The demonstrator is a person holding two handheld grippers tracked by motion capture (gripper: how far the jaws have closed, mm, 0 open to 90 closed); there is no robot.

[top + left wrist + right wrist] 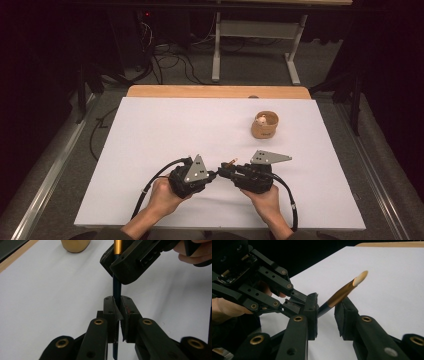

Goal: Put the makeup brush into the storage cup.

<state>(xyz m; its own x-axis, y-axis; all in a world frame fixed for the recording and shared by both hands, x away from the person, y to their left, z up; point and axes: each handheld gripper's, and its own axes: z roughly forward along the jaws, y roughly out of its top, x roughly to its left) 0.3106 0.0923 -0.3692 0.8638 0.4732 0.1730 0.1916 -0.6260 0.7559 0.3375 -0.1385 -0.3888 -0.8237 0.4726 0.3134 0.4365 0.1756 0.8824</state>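
Two hand-held grippers meet nose to nose at 6 o'clock on the white-covered tabletop [150, 130], passing a slim brush-like stick with a dark-blue shaft, gold ferrule and pale tip [342, 293] between them. The left hand-held gripper [118, 305] is clamped tight on the dark shaft, jaws together on it. The right hand-held gripper [326, 311] brackets the stick near the gold section w/ jaws partly apart; whether its pads already press on the stick can't be told. A round tan wooden cup [265, 125] w/ sth pale inside sits well apart at 1 o'clock. Risks, as judged: if the left lets go before the right bites, the stick drops to the tabletop; the smooth tapered ferrule could slide between pads; two grips pulling off-axis could lever or bend the thin shaft.
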